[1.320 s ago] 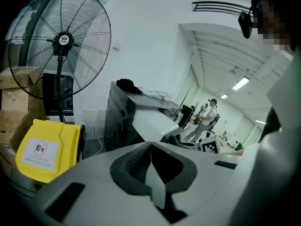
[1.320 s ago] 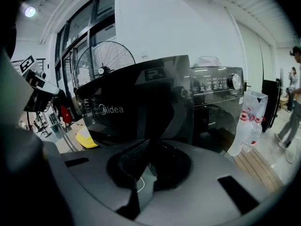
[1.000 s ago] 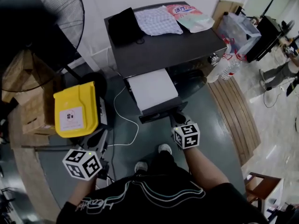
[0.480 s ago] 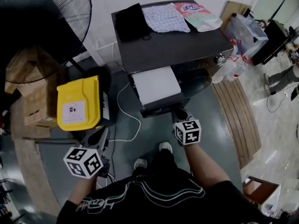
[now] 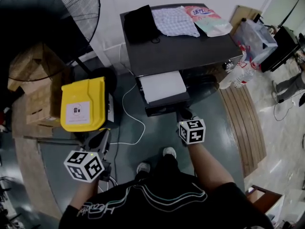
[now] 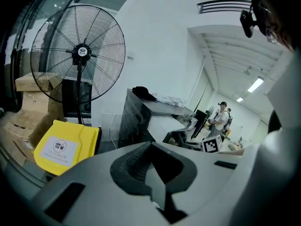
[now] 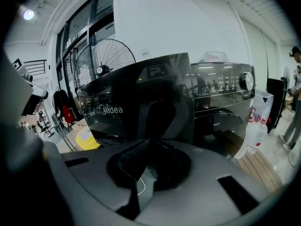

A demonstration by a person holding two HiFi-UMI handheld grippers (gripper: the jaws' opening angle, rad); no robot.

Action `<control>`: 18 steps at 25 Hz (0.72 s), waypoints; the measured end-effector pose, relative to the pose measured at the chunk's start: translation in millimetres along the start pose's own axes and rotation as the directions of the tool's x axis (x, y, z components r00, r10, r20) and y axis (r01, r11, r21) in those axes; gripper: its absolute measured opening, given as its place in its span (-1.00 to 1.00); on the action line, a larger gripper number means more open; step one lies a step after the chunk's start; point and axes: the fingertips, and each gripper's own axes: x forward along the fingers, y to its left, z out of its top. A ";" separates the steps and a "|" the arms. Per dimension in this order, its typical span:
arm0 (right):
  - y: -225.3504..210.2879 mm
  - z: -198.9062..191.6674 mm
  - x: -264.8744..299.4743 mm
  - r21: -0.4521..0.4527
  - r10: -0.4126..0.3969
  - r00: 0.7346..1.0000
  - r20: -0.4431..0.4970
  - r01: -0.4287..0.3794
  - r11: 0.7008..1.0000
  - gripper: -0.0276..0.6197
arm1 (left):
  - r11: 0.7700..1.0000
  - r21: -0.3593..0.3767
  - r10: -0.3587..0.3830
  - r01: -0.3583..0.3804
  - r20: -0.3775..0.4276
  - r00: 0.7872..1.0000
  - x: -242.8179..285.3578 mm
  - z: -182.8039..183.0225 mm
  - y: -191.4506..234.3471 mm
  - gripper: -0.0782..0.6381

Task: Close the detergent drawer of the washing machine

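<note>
Closing unfinished: the detergent drawer (image 5: pixel 162 86) juts partway out of the washing machine (image 5: pixel 186 46), the right gripper (image 5: pixel 184 114), jaws clenched on nothing, at its front panel, apparently pushing; the left gripper (image 6: pixel 153 164), jaws clenched empty, hangs aside.

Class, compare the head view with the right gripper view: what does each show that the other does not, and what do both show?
Only the head view: the checked cloth and black cloth on the dark washing machine, and the white upper face of the pulled-out detergent drawer. Only the right gripper view: white Midea lettering and a round pale dial. Both: the yellow lidded bin and the wire-caged fan.
</note>
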 end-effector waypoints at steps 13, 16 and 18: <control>-6.6 28.2 39.1 0.010 0.013 1.000 -0.007 -0.012 1.000 -0.83 | 0.999 -0.023 0.050 -0.050 0.024 0.998 3.5 16.9 13.6 -0.72; -7.8 32.5 45.5 0.007 0.016 1.000 -0.011 -0.016 1.000 -0.83 | 0.997 -0.043 0.060 -0.059 0.035 0.998 5.8 16.9 18.7 -0.72; -6.5 33.9 49.5 0.006 0.022 1.000 -0.016 -0.022 1.000 -0.83 | 0.996 -0.054 0.068 -0.066 0.038 0.997 5.5 16.4 21.3 -0.71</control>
